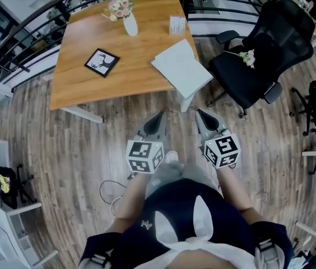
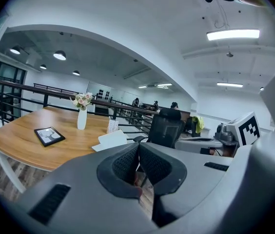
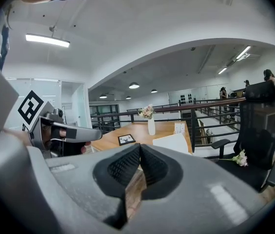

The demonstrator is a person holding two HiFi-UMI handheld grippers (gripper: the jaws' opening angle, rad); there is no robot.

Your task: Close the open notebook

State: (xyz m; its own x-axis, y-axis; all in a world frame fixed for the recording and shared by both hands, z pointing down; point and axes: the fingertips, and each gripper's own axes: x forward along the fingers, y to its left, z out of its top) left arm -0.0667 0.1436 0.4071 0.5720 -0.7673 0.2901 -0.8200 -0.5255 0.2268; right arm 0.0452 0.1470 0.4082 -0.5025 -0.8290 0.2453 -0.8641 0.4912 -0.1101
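Observation:
The notebook (image 1: 181,68) is a pale grey-white slab lying flat on the wooden table (image 1: 85,83), at its near right corner and partly over the edge. It shows small in the left gripper view (image 2: 110,140) and the right gripper view (image 3: 172,143). Whether its cover is open I cannot tell. My left gripper (image 1: 161,115) and right gripper (image 1: 200,112) are side by side above the floor, short of the table and pointing at it. Both are shut with nothing between the jaws, as seen at the left gripper (image 2: 138,145) and the right gripper (image 3: 140,146).
On the table stand a white vase of flowers (image 1: 129,22), a black picture frame (image 1: 102,62) and a small white card holder (image 1: 177,24). A black office chair (image 1: 264,55) with a flower sprig (image 1: 247,56) stands right of the table. A dark railing runs behind it.

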